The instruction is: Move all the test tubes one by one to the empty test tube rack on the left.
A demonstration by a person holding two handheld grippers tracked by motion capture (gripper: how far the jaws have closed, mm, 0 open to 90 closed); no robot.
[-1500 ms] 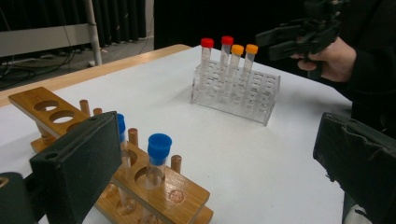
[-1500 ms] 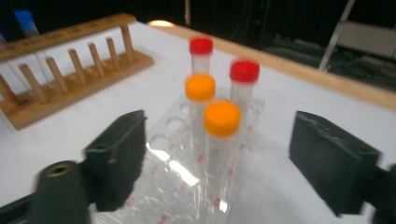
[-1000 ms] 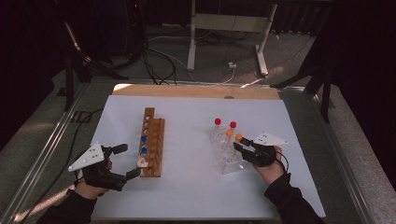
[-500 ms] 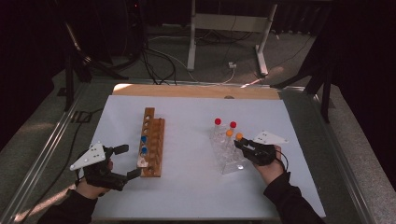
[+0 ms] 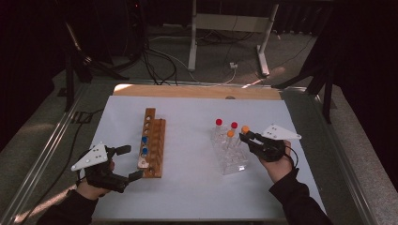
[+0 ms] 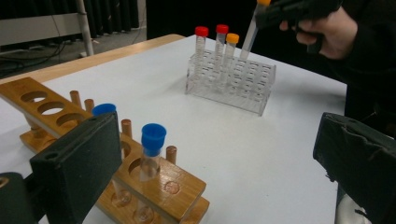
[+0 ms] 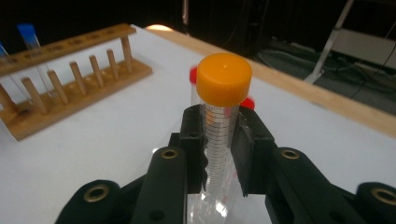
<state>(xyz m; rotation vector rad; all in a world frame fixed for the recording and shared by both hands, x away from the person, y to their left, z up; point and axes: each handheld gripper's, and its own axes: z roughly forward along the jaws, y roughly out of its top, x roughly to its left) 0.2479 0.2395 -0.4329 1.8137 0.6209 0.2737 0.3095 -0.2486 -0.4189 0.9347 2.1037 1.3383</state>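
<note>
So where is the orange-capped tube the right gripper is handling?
In the high view, the orange-capped tube sits clamped in the right gripper at the table's right side, tilted above the clear rack, beside the rack's other orange-capped tube.

Held tube [image 7: 219,140]: clear, black graduations, orange cap | clear rack [image 5: 228,152]: two red caps, one orange | wooden rack [image 5: 152,140]: brown, blue-capped tubes | table [image 5: 187,187]: white | jaws: black

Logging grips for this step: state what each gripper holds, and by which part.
The right gripper is shut on the orange-capped tube, clamping its clear body just below the cap. The left gripper is open and holds nothing.
</note>
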